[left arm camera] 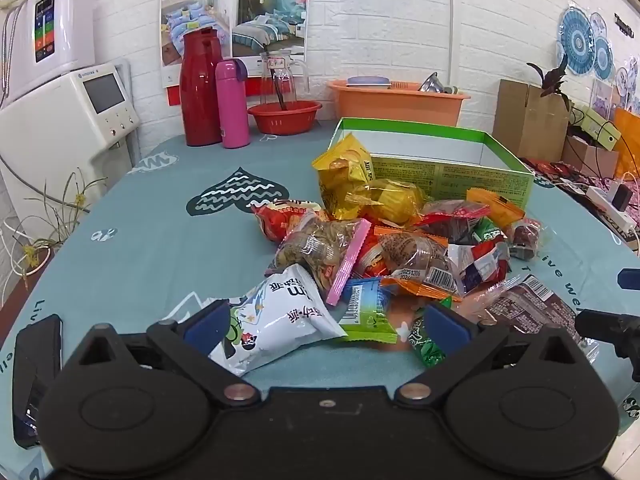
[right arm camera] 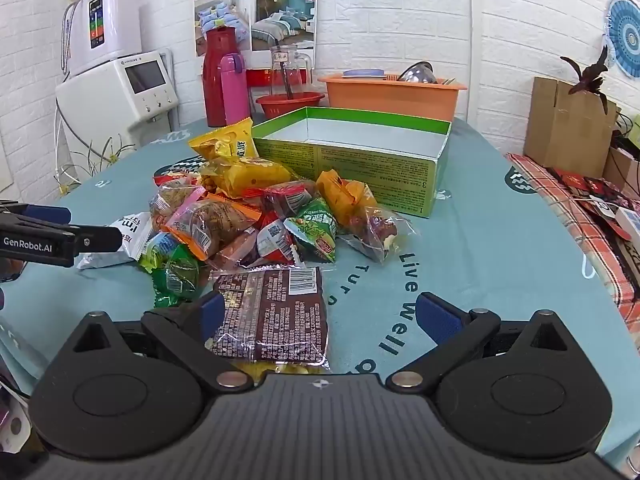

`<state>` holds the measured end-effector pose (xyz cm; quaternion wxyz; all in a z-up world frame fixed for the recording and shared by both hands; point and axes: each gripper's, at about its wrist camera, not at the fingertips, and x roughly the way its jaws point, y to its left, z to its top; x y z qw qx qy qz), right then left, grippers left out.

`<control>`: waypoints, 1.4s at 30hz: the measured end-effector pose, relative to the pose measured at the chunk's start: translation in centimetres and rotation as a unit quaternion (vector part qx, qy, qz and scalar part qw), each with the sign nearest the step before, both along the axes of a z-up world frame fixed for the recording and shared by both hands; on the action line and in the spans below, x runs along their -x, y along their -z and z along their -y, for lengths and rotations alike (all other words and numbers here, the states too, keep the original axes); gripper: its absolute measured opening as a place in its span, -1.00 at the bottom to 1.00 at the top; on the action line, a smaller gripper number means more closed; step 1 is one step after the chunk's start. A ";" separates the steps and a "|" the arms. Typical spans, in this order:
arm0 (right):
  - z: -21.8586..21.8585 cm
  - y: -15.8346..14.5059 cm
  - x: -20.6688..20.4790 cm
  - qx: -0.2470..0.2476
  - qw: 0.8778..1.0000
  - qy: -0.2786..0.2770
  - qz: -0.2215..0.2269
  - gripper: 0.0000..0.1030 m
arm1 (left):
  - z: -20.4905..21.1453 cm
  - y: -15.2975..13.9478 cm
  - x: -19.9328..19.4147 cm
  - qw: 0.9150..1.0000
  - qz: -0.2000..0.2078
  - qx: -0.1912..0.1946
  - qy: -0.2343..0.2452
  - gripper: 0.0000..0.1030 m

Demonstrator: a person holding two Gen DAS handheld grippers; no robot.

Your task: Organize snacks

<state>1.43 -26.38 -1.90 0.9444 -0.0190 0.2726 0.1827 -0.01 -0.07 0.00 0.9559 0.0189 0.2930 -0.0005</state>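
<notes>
1. White brick wall (left arm camera: 380,20) backs a counter (left arm camera: 168,240) covered in a teal printed cloth.
2. Far left on the counter: red thermos (left arm camera: 200,88), pink flask (left arm camera: 232,104), glass jug (left arm camera: 282,76) and red bowl (left arm camera: 285,116); an orange basin (left arm camera: 396,102) stands to their right.
3. Green cardboard box (right arm camera: 360,156), open-topped, interior bare, sits at the far centre.
4. Pile of snack packets (right arm camera: 256,216) lies on the cloth just near of the box, touching its front left corner.
5. White snack packet (left arm camera: 276,316) lies at the pile's near left edge; brown packet (right arm camera: 272,316) at its near right.
6. Left tool (left arm camera: 326,324): fingers spread fully wide, holding nothing, with the white packet lying between them.
7. Right tool (right arm camera: 318,316): fingers spread fully wide, holding nothing, with the brown packet just beside its left finger.
</notes>
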 end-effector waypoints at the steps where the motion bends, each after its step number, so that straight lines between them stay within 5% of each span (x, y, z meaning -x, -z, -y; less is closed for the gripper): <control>1: 0.0 0.0 0.0 0.000 1.000 0.000 0.001 1.00 | 0.0 0.0 0.0 1.000 -0.001 0.001 0.000 1.00; 42: 1.4 1.1 0.3 -0.018 1.000 0.000 0.001 1.00 | 1.9 0.3 0.6 0.999 0.000 0.011 0.040 1.00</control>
